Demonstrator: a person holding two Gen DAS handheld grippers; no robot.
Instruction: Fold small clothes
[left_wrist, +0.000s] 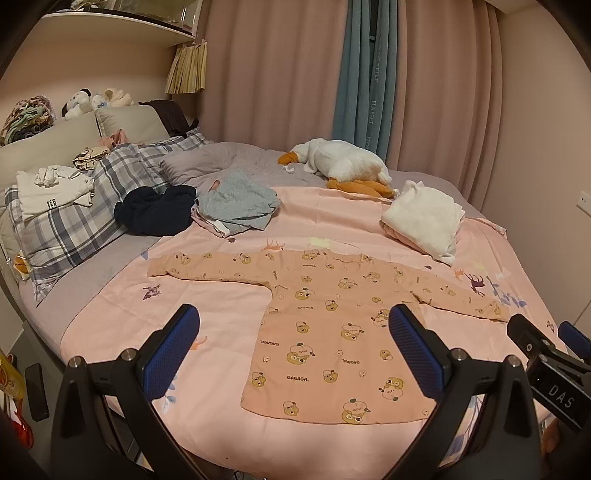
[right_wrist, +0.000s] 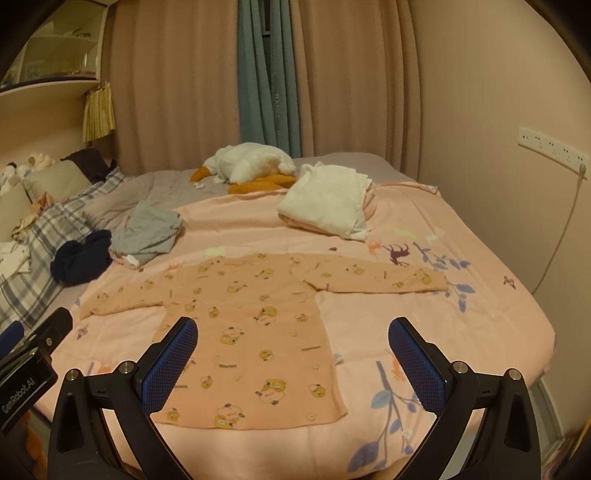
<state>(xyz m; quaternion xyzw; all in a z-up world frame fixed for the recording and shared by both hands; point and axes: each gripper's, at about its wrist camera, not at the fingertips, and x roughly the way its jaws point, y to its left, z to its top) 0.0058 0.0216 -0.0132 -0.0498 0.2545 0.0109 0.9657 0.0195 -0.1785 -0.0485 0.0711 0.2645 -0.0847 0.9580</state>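
Lying flat on pink sheet (left_wrist: 229, 317) at near end of bed (left_wrist: 92, 280): peach shirt (left_wrist: 332, 332), cartoon print, both sleeves stretched out left and right, hem nearest the cameras. Not touched by either tool.

Hovering above near edge of bed: left tongs (left_wrist: 295, 350), spread wide, blue pads (left_wrist: 166, 358) gripping nothing, shirt body showing between them. Right tongs (right_wrist: 291, 354) likewise spread wide and empty, poised over shirt's lower right half; also poking into left wrist view at far right (left_wrist: 546, 343).

Sitting farther up the sheet, well apart from shirt: grey garment (left_wrist: 236, 203) crumpled on left, navy garment (left_wrist: 155, 210) just beside it, touching plaid pillow (left_wrist: 74, 229). White folded pile (left_wrist: 424, 221) resting on right, beyond the right sleeve. Plush goose (left_wrist: 340, 166) lying at far side, near curtains (left_wrist: 280, 74). Folded white clothes (left_wrist: 48, 192) stacked on pillow at far left.
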